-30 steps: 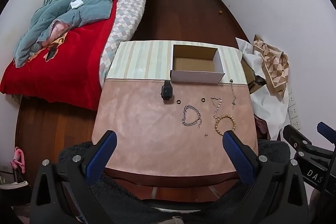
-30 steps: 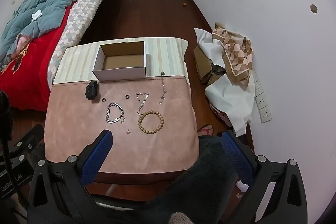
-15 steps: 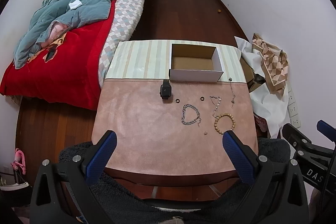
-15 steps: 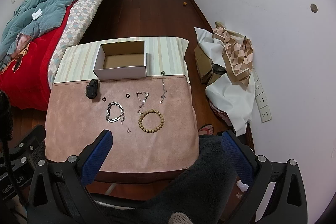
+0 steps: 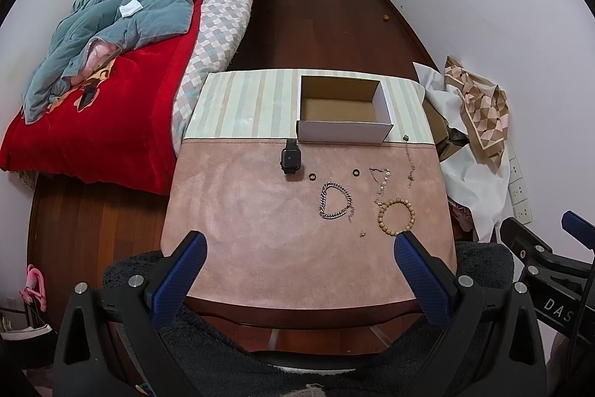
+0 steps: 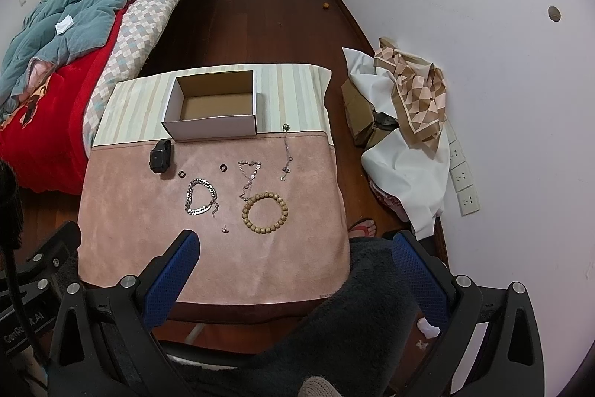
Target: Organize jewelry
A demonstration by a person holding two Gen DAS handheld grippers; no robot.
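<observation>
Both grippers, left (image 5: pixel 297 248) and right (image 6: pixel 295 246), spread wide and empty, near of box (image 5: pixel 344 116); bracelets (image 5: pixel 396 216), watch (image 5: pixel 291 159) just before box.

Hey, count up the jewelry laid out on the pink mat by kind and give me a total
Watch: 1
Dark rings: 2
Silver chain bracelet: 1
Wooden bead bracelet: 1
Thin chains: 2
Tiny earring-like piece: 1
Total: 8, none yet in the cardboard box.
</observation>
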